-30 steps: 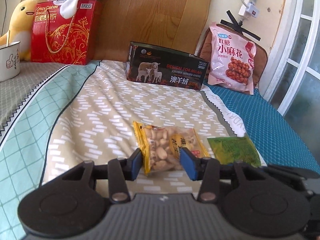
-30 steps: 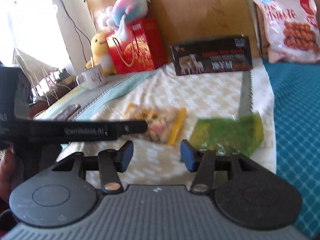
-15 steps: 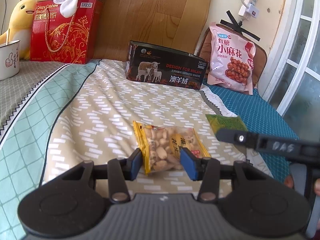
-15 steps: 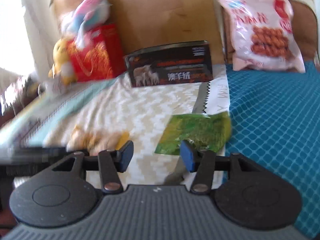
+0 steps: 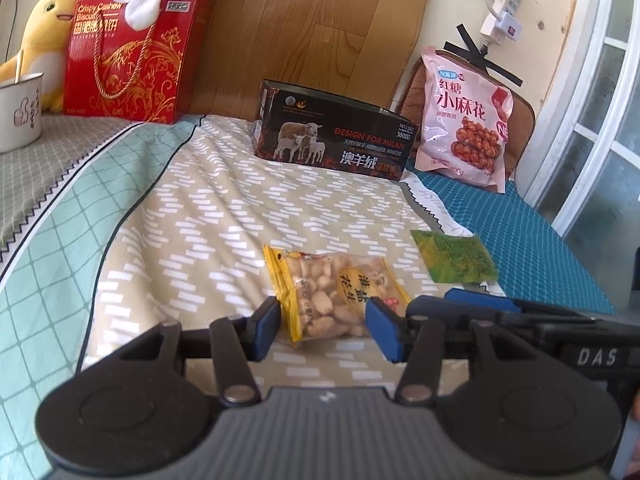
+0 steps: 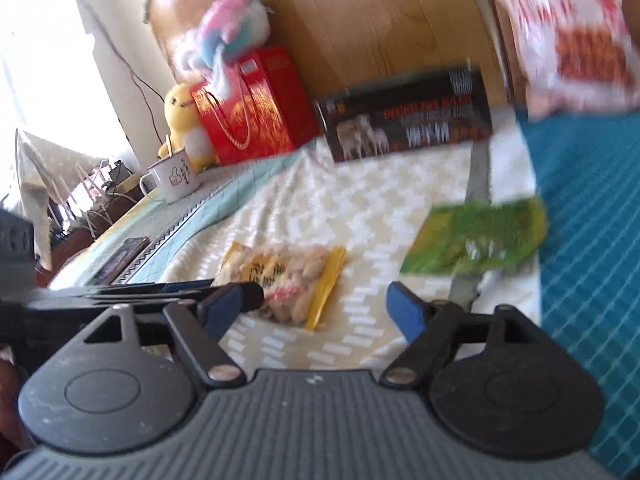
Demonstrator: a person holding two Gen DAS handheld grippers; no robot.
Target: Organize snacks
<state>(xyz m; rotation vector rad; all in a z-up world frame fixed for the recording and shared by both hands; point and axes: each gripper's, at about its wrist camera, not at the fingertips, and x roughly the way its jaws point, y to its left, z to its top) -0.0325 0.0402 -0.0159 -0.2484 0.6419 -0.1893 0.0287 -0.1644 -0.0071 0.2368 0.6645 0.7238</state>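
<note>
A clear peanut packet (image 5: 336, 292) with yellow ends lies on the beige patterned bedspread (image 5: 224, 208). It sits between the blue pads of my left gripper (image 5: 322, 328), whose jaws are opening, with a thin gap at the left pad. A flat green packet (image 5: 456, 256) lies just right of it. My right gripper (image 6: 314, 308) is low over the bed beside the left one, its jaws opening wide with nothing between them. In its blurred view the peanut packet (image 6: 284, 276) is ahead left and the green packet (image 6: 476, 240) ahead right. The right gripper's fingers (image 5: 440, 300) reach in beside my left gripper's right pad.
At the back stand a black box with sheep (image 5: 332, 136), a pink snack bag (image 5: 464, 124) against a brown cushion, a red gift box (image 5: 128, 56) with plush toys, and a white mug (image 5: 20, 116). A blue quilt (image 5: 532, 236) covers the right side. A phone (image 6: 120, 256) lies far left.
My left jaws have widened slightly off the peanut packet. The right gripper swung toward the green packet, then back left beside my left gripper, rolled a little, and its jaws spread wide.
</note>
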